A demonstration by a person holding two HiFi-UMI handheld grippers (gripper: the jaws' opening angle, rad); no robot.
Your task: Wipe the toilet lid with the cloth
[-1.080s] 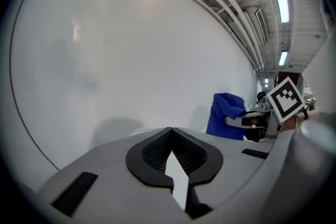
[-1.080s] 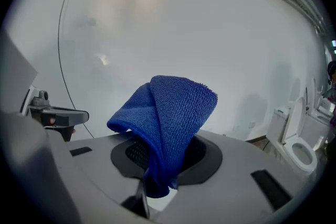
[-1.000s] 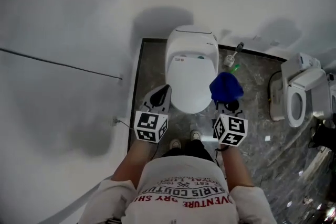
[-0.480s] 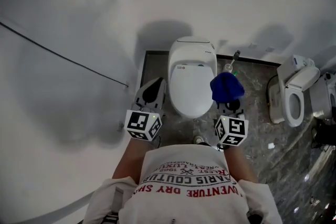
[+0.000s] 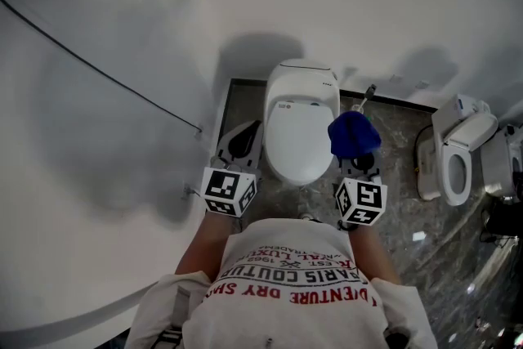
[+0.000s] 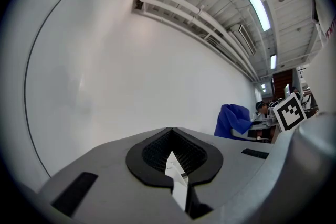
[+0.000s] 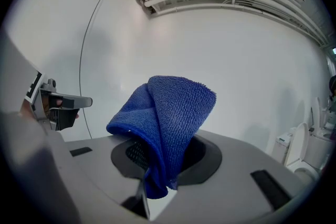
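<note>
With the right claw (image 5: 357,165) pinching just a fold of the blue cloth (image 5: 353,135), held up beside the closed toilet lid (image 5: 299,135), and the left claw (image 5: 243,145) shut on nothing, a hard swipe could, I reckon, tug the cloth free.

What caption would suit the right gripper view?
Right gripper shut on a folded blue cloth, held up before a white wall.

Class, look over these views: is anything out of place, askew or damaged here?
A second toilet stands on the floor at the right, lid raised, beside the closed toilet ahead; two side by side with no partition looks odd. Nothing looks spilled or broken.
</note>
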